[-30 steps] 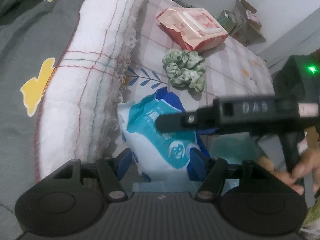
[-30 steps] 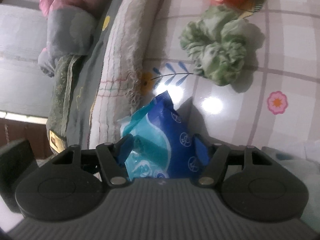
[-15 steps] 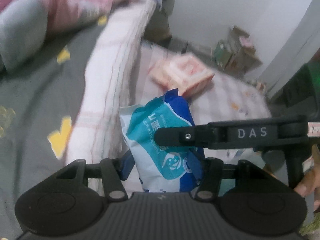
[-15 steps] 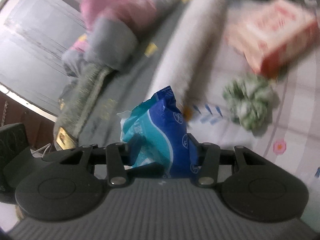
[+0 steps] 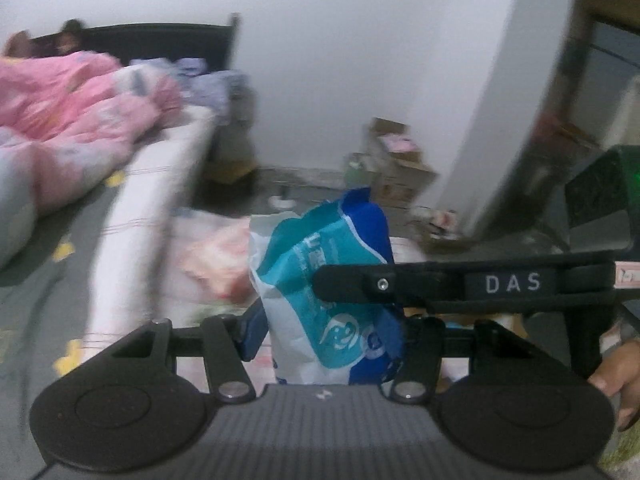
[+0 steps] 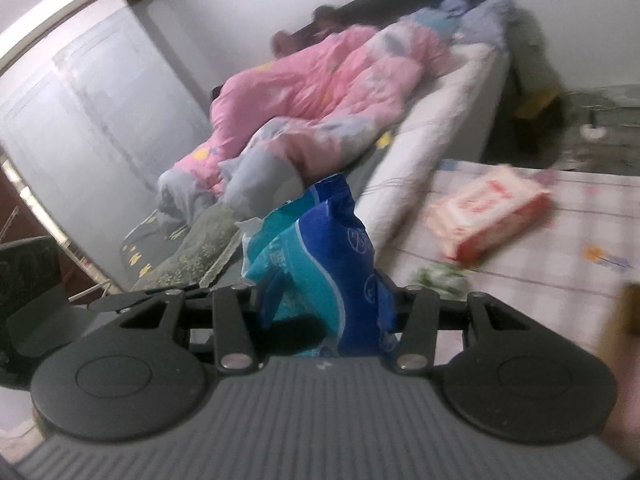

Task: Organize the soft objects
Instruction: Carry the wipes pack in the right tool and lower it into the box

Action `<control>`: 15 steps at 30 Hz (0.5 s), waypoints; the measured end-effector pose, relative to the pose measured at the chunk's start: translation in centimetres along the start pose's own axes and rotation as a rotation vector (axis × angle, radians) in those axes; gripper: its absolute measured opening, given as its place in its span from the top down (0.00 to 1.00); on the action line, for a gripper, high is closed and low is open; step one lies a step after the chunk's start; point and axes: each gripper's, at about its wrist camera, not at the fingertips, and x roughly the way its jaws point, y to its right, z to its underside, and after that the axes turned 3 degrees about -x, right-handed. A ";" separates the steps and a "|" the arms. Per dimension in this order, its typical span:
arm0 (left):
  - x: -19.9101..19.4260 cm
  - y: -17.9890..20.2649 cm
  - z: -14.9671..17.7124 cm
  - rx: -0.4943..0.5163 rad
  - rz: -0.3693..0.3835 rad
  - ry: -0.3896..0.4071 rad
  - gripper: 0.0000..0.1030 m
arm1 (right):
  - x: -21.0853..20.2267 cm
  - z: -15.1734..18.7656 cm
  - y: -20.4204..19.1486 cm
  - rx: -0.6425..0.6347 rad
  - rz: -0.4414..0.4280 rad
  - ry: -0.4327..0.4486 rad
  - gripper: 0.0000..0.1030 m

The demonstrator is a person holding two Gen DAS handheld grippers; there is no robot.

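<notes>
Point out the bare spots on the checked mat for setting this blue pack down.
The checked mat lies bare right of the pink wipes pack. It is crowded near the mattress edge, where the wipes and green scrunchie lie. Both grippers hold the blue pack.

Black gripper (image 5: 326, 330) marked "DAS"

A lived-in home bedroom is showing here: a bed (image 6: 440, 120) with a dark headboard (image 5: 160, 42) is standing against a plain white wall (image 5: 340, 60), a rumpled pink quilt (image 6: 320, 92) is lying heaped across its grey sheet (image 5: 36, 280), and pale wardrobe doors (image 6: 92, 120) are running along one side. Cardboard boxes (image 5: 396, 160) are sitting on the bare floor (image 6: 600, 128) by the wall, and a checked cloth (image 6: 560, 248) is spreading out beside the mattress.
</notes>
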 end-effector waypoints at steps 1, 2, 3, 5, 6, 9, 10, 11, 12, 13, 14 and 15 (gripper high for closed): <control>0.3 1.6 0.1 0.015 0.027 -0.015 0.45 | -1.8 0.3 0.6 0.012 0.023 0.006 0.55; 0.5 3.3 0.4 0.031 0.058 -0.031 0.45 | -3.4 0.8 1.3 0.028 0.045 0.010 0.55; 0.8 4.7 0.7 0.046 0.083 -0.046 0.45 | -5.6 1.6 2.5 0.059 0.067 0.017 0.55; 1.8 8.0 1.5 0.081 0.131 -0.084 0.45 | -8.6 3.2 4.7 0.121 0.099 0.023 0.55; 2.4 9.4 2.0 0.098 0.153 -0.106 0.45 | -10.1 4.3 6.0 0.160 0.117 0.024 0.55; 5.3 13.1 4.0 0.113 0.216 -0.213 0.45 | -13.1 7.8 9.8 0.283 0.162 0.000 0.55; 6.5 14.0 4.7 0.111 0.227 -0.254 0.45 | -13.8 9.2 11.3 0.332 0.169 -0.014 0.55; 7.3 14.8 5.4 0.111 0.231 -0.286 0.45 | -14.0 10.4 12.3 0.364 0.172 -0.027 0.55; 8.4 15.5 6.0 0.113 0.232 -0.320 0.45 | -14.3 11.6 13.6 0.402 0.172 -0.041 0.55; 9.4 16.2 6.7 0.116 0.231 -0.351 0.45 | -14.4 12.8 15.0 0.444 0.171 -0.055 0.55; 10.4 16.5 7.4 0.122 0.227 -0.378 0.45 | -14.3 13.7 15.9 0.469 0.168 -0.064 0.55; 11.5 16.8 8.0 0.126 0.221 -0.401 0.45 | -13.9 14.8 17.1 0.507 0.165 -0.076 0.55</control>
